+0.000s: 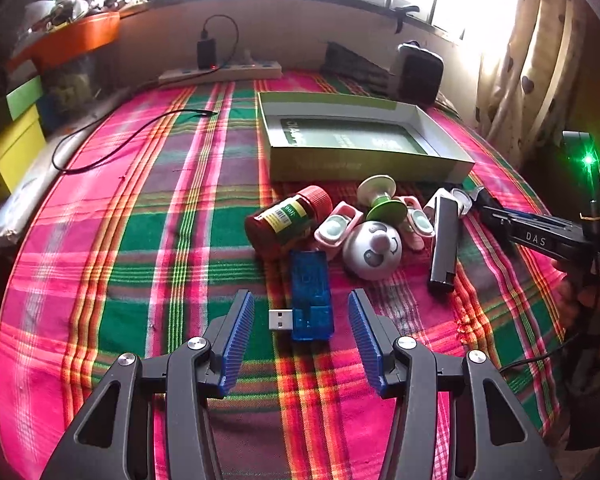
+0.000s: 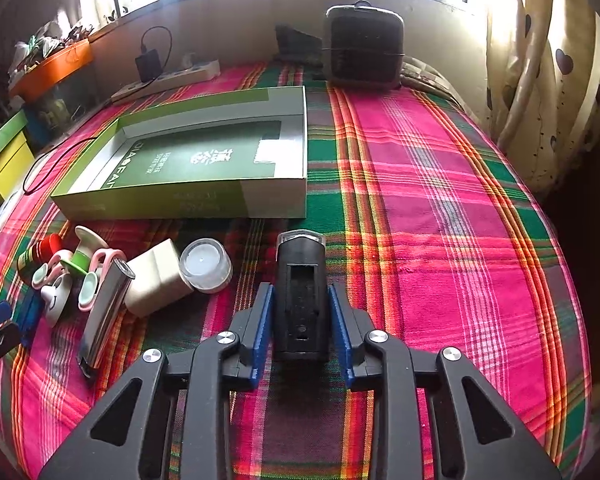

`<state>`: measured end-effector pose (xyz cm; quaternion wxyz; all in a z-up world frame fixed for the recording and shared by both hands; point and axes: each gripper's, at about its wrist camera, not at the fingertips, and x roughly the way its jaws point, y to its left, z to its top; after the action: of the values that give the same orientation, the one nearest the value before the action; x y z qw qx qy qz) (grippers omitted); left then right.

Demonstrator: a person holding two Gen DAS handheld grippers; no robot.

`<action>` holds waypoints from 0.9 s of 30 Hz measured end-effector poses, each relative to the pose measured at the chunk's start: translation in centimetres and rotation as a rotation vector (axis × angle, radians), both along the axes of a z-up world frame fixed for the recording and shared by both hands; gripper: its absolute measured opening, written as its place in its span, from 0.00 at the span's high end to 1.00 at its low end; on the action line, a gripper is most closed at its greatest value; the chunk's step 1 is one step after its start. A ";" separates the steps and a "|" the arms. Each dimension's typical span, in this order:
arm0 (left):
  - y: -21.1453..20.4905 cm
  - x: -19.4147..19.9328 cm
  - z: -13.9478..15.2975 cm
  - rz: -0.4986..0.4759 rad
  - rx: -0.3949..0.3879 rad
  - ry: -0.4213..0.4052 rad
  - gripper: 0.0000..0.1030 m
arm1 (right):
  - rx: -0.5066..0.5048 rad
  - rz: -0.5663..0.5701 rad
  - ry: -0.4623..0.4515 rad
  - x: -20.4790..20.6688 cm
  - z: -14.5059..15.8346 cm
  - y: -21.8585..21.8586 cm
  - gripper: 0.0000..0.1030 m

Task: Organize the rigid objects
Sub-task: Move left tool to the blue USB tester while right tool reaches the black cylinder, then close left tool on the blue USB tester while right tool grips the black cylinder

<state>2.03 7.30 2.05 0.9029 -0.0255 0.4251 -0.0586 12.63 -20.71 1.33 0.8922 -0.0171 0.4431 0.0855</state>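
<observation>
Rigid objects lie clustered on a plaid bedspread [image 1: 140,240]. From the left wrist view, the left gripper [image 1: 301,318] stands open, its blue pads either side of a blue USB stick [image 1: 311,295] without touching it. Just beyond lie a red-capped bottle [image 1: 286,218], a white round toy [image 1: 374,255], a green-and-white spool [image 1: 382,198] and a dark grey bar [image 1: 445,240]; farther off sits an open green box [image 1: 364,136]. From the right wrist view, the right gripper [image 2: 301,322] has a black boxy device [image 2: 301,300] between its pads, which sit at its sides; I cannot tell whether they press. To the left lie a clear-lidded jar [image 2: 205,265] and a beige case [image 2: 156,278], with the green box [image 2: 204,196] far left
</observation>
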 end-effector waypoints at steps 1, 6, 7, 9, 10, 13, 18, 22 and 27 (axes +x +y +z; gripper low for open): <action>-0.1 0.1 0.0 -0.003 -0.001 0.000 0.53 | 0.003 0.001 0.000 0.0 0.0 0.0 0.72; -0.4 0.7 -0.1 -0.004 0.011 0.000 0.53 | 0.004 0.009 -0.001 0.1 0.0 0.0 0.72; -0.5 0.8 -0.2 -0.004 0.015 0.001 0.53 | 0.004 0.012 -0.001 0.0 0.0 0.0 0.72; -0.5 1.1 -0.3 -0.002 0.021 0.003 0.53 | 0.005 0.022 -0.001 -0.2 0.0 0.1 0.72; -0.5 1.1 -0.3 -0.004 0.021 0.001 0.53 | 0.009 0.031 -0.002 -0.3 0.1 0.1 0.72; -0.4 1.5 -0.5 0.003 0.017 0.004 0.53 | 0.020 0.045 -0.004 -0.8 0.2 0.3 0.72; -0.4 2.0 -0.6 0.012 0.024 -0.001 0.53 | 0.023 0.051 -0.008 -1.2 0.3 0.3 0.72; -0.7 2.4 -0.8 0.001 0.025 0.011 0.55 | 0.026 0.059 -0.003 -1.4 0.2 0.4 0.72; -1.1 2.5 -1.2 0.000 0.024 0.024 0.61 | 0.028 0.064 0.001 -1.3 0.1 0.5 0.72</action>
<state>4.58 6.19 0.81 0.8979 -0.0154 0.4367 -0.0532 11.30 -20.23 1.40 0.8890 -0.0189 0.4414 0.1201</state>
